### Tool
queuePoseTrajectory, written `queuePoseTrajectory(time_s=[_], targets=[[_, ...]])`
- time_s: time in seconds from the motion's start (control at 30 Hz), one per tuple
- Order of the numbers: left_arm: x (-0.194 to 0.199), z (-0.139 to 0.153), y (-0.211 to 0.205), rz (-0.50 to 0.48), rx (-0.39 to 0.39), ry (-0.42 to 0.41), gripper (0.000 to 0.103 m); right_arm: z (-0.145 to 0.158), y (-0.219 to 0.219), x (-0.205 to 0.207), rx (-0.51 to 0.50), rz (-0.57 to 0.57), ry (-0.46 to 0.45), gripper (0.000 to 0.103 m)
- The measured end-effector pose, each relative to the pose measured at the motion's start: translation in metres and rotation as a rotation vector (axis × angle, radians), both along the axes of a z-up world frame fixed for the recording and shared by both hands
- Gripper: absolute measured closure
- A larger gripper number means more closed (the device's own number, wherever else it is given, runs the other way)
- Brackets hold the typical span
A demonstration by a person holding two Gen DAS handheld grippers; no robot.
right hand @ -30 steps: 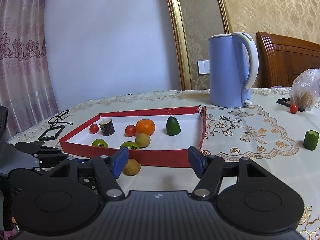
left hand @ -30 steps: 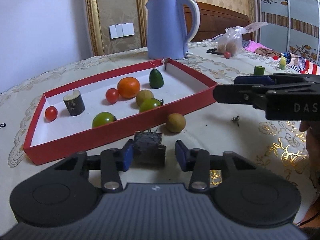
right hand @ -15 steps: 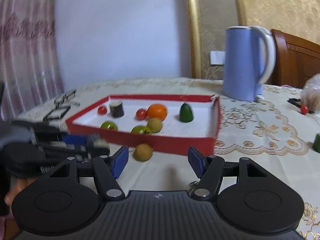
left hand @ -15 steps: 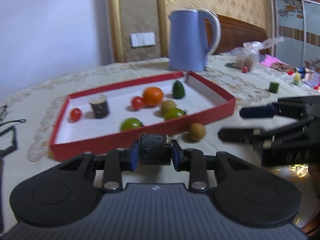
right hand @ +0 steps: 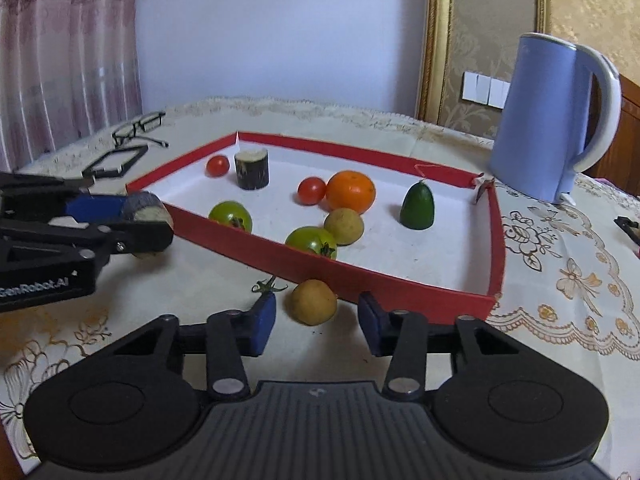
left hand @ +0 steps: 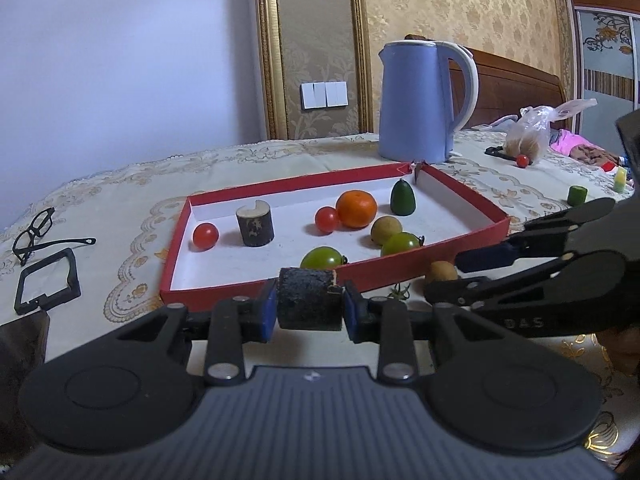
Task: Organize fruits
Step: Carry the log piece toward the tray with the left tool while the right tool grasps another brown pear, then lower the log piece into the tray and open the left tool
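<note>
My left gripper (left hand: 309,312) is shut on a dark cut cylinder piece (left hand: 309,298) and holds it above the table, just in front of the red tray (left hand: 260,286). The same piece shows in the right wrist view (right hand: 146,210). The tray holds an orange (left hand: 356,209), red tomatoes (left hand: 205,236), green tomatoes (left hand: 322,258), a dark green fruit (left hand: 402,198) and another cut piece (left hand: 255,226). My right gripper (right hand: 316,322) is open around a small yellow-brown fruit (right hand: 313,302) lying on the cloth outside the tray's near wall.
A blue kettle (left hand: 420,100) stands behind the tray. Glasses (left hand: 34,234) and a black frame (left hand: 46,282) lie to the left. A plastic bag (left hand: 528,136), a loose red tomato (left hand: 521,161) and a green piece (left hand: 577,195) are far right. A tomato stem (right hand: 266,287) lies by my right gripper.
My left gripper closed on the dark cut piece and lifted it off the table. My right gripper moved forward and now has the yellow-brown fruit between its open fingers.
</note>
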State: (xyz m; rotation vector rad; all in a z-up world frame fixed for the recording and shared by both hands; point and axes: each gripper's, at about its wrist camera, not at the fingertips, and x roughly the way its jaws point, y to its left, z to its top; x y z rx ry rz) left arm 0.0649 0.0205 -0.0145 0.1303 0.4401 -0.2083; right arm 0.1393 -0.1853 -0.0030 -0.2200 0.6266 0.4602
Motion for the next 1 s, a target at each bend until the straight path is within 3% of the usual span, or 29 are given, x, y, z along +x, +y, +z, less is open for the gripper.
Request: queuePoseTrajectory(time_s=[0.27,0.73,1.0], targets=[[0.0,-0.001,-0.001,0.011,0.007,-0.002,0.073,-0.002,0.005,0.005,-0.017,0.026,0.02,0.077],[0.008,-0.003,-0.004,0.05,0.017,0.009,0.073,0.001,-0.008,-0.013,0.006,0.014,-0.016,0.077],[0.016,0.005,-0.01,0.105,0.04,0.01,0.073,0.009,-0.032,-0.035,0.067,-0.015,-0.061,0.077]])
